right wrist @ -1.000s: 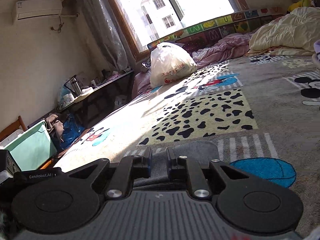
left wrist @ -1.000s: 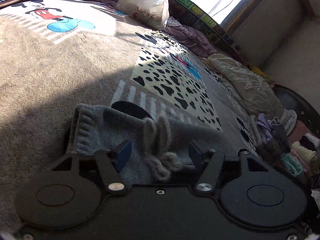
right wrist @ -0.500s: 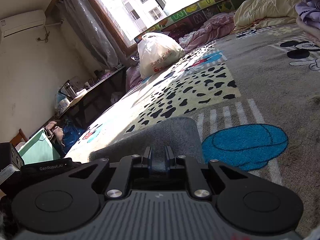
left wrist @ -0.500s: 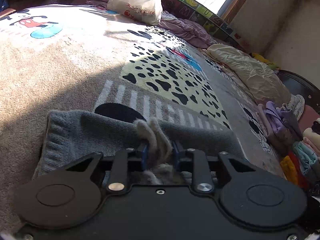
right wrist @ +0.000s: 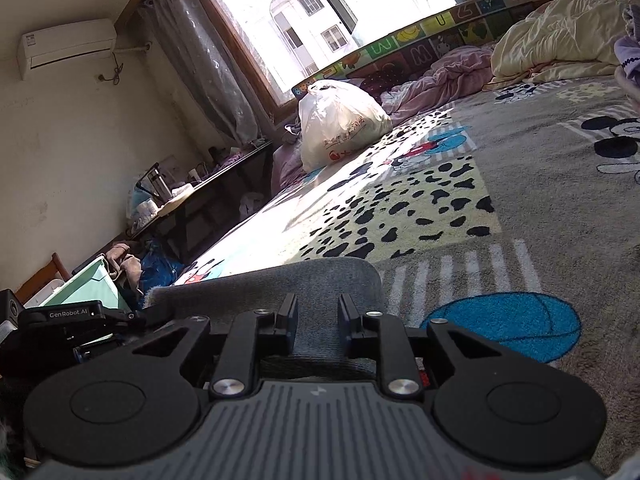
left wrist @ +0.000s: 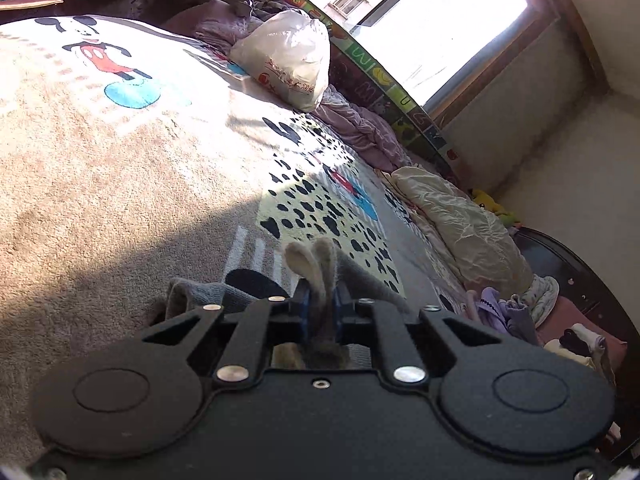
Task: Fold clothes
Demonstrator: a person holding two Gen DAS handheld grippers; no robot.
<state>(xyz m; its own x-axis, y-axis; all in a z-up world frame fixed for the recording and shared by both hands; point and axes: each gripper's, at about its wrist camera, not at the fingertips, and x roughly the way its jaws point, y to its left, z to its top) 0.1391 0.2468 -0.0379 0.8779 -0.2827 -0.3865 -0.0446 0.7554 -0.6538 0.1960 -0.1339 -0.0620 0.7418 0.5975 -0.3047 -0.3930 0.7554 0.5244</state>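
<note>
- On the bed, over a cartoon-print blanket, lies a grey knit garment.
- Left tool: clenched on two fuzzy grey ear-like flaps of the garment; flaps stand up between the blue-padded fingers. Rest of the knit bunches left and right of the tool, resting on the blanket.
- Right tool: fingers parted, a clear gap between them, grasping nothing. Garment's smooth grey panel lies under and ahead of the tips; whether the tips touch the cloth, cannot tell.
- Garment sits near a blue ball print and white stripes, beside the spotted yellow patch.
- White plastic bag at the far side of the bed, by the window; purple bedding next to it.
- Cream quilt crumpled along the right edge; pile of small clothes near it.
- Sun falls across the blanket's far half; near half in shade.
</note>
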